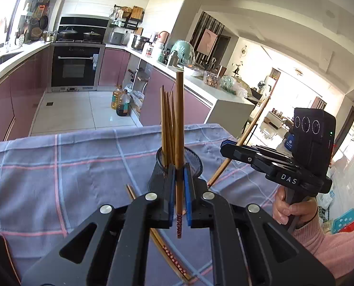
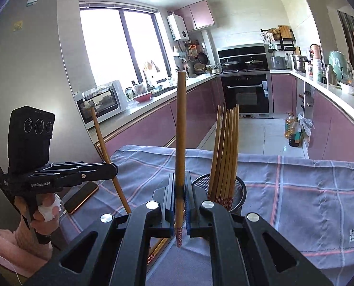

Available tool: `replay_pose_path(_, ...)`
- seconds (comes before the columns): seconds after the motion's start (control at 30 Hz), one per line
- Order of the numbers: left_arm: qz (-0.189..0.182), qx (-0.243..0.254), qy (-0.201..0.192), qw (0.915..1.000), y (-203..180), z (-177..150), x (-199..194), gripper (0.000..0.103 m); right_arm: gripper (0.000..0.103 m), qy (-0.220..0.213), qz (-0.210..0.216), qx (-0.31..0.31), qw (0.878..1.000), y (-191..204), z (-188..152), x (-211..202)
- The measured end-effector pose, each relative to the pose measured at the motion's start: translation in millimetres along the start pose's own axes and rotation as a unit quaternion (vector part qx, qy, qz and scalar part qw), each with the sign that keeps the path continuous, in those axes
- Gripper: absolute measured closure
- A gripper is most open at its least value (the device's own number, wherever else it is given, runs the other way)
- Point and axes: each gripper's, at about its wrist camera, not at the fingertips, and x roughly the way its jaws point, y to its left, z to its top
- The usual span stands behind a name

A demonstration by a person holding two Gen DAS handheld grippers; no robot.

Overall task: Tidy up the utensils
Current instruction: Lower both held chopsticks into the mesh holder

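In the left wrist view my left gripper [image 1: 179, 169] is shut on one brown chopstick [image 1: 179, 119], held upright above the cloth. Just behind it stands a black mesh holder [image 1: 196, 162] with several chopsticks [image 1: 167, 124] in it. To the right a hand holds my right gripper [image 1: 226, 147], shut on a second, tilted chopstick [image 1: 248, 133]. The right wrist view shows the same: the right gripper [image 2: 179, 181] clamps its chopstick [image 2: 180, 124], the holder [image 2: 240, 188] is just right of it, and the left gripper [image 2: 115, 166] is at the left. Loose chopsticks [image 1: 169, 255] lie on the cloth.
A grey-blue checked cloth [image 1: 57, 166] covers the table, whose far edge drops to the kitchen floor. A phone [image 2: 81, 196] lies near the table's left side. Oil bottles [image 1: 121, 101] stand on the floor by pink cabinets and white counters.
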Motion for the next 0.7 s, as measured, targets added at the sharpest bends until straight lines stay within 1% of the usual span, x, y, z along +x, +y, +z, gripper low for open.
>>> replay_pose_path(0.37,-0.004,0.022,-0.040,0.9990,-21,42,6,0.095,0.097,-0.036,-0.018,-0.029,0.999,-2,34,-13)
replay_pose_path(0.57,-0.004,0.029,-0.053,0.9982,-30,64,13,0.095,0.097,-0.049,-0.028,-0.040,0.998,-4,48,-12)
replay_pose_path(0.7,0.005,0.037,-0.058,0.9976,-35,73,20,0.095,0.097,-0.054,-0.030,-0.040,0.997,-8,54,-8)
